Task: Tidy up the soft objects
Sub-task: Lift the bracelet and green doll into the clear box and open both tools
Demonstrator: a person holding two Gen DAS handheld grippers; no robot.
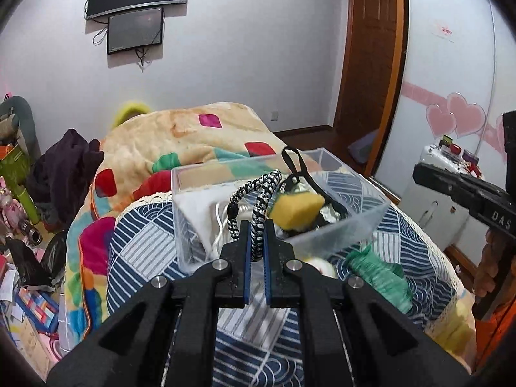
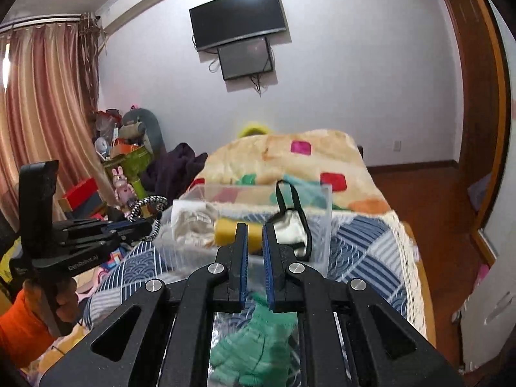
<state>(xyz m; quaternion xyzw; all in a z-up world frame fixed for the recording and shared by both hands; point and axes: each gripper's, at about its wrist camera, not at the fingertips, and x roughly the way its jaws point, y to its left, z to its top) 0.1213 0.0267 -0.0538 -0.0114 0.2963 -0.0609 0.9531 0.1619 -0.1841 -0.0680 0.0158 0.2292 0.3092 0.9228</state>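
Note:
My left gripper point(image 1: 257, 229) is shut on a black-and-white braided cord point(image 1: 261, 193) and holds it over the near edge of a clear plastic box point(image 1: 354, 222) on the bed. The box holds a yellow sponge point(image 1: 296, 208), white cloth point(image 1: 206, 206) and a black-strapped pouch point(image 1: 300, 174). In the right wrist view the left gripper point(image 2: 142, 225) carries the cord point(image 2: 145, 204) left of the box point(image 2: 322, 200). My right gripper point(image 2: 255, 229) is nearly shut with nothing between its jaws, just in front of the box. A green glove point(image 2: 258, 348) lies below it; it also shows in the left wrist view point(image 1: 380, 277).
A blue-and-white patterned quilt point(image 1: 145, 251) covers the bed, with a colourful blanket point(image 1: 193, 135) heaped behind the box. A white round object point(image 1: 322, 266) lies by the box. Clutter fills the floor at left point(image 1: 25, 258). A wooden door frame point(image 2: 477, 113) stands at right.

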